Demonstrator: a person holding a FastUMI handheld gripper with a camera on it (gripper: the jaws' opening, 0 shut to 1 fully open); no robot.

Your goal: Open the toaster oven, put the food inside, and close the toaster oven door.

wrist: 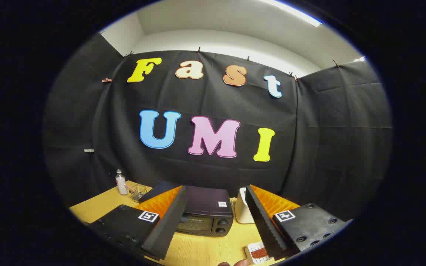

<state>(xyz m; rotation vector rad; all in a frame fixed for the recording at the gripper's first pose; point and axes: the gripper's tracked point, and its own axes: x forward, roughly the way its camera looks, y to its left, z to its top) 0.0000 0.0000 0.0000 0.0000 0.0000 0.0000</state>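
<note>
Wood-grain counter (205,247) fills the foreground of a booth walled in black cloth. Nearest the camera, the gripper (216,221) is held above the counter with its jaws spread wide and nothing between the fingers (168,221). Just below and inside the right finger lies a small white tray (252,251) carrying a reddish-brown piece of food (260,253); a fingertip (240,263) of a person shows just beside it. Ahead of the jaws, in the gap between them, stands the black toaster oven (205,216), its door closed and two knobs on its right front. A white appliance (243,212) stands just beside the oven's right side. Farther left, near the cloth wall, sit a wire basket (139,192) and a small clear bottle (120,183).
</note>
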